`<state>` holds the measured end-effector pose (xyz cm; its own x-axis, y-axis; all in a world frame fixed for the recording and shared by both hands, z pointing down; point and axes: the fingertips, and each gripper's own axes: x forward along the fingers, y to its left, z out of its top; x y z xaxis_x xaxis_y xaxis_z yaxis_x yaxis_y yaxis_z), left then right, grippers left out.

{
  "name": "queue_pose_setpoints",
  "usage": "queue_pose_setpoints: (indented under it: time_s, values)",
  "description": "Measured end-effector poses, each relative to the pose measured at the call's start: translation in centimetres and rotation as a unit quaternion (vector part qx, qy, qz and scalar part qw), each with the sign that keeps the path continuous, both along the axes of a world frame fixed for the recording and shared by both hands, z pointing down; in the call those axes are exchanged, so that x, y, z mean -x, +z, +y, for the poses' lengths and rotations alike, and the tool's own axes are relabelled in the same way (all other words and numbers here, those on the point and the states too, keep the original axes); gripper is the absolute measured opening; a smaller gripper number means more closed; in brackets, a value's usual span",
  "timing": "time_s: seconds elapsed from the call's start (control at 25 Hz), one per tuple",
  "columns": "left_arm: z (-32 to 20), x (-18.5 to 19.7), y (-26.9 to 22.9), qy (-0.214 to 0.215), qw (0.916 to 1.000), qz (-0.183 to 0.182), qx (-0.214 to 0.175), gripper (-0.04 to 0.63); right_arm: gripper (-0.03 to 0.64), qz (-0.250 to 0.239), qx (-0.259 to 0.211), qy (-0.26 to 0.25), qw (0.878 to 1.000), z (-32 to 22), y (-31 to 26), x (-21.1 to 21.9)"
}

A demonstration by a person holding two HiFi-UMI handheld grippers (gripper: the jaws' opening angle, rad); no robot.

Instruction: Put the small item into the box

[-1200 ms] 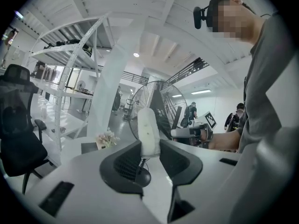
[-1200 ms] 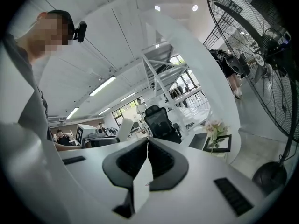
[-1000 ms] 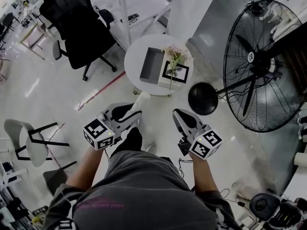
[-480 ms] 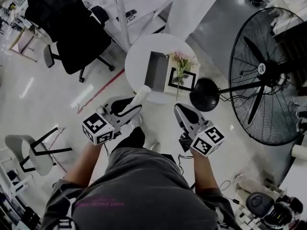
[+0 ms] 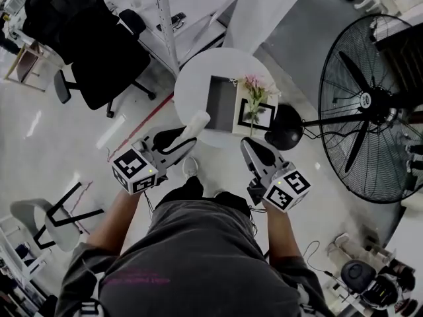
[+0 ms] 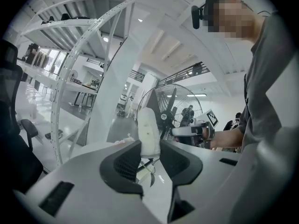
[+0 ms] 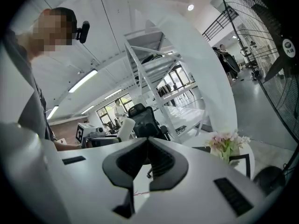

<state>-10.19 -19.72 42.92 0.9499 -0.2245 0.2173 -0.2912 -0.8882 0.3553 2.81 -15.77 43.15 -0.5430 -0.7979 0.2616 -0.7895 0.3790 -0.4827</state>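
Round tabletop [image 5: 192, 78] beyond the jaws carries the box [image 5: 221, 101]. Left gripper [image 6: 150, 150] pinches the pale item [image 6: 148, 129] by its lower end; it seems light and softish. Right gripper [image 7: 147, 146] jaws meet, empty.

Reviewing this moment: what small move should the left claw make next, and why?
Probably carry the left claw forward until it is over the open grey box on the round table. It is shut on the white item, which in the head view sits short of the box.
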Motion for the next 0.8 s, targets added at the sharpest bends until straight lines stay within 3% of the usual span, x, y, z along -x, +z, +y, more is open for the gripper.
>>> queue_pose_setpoints:
  time_s: [0.44, 0.8]
  values:
    - [-2.2, -0.4, 2.5, -0.012, 0.9995, -0.016, 0.024, 0.133, 0.021, -0.004, 0.016, -0.005, 1.000, -3.1, 1.6, -0.7]
    - [-4.3, -4.3, 6.3, -0.038, 0.9968, -0.055, 0.045, 0.133, 0.021, -0.019, 0.029, -0.041, 0.999, -6.6, 3.4, -3.7]
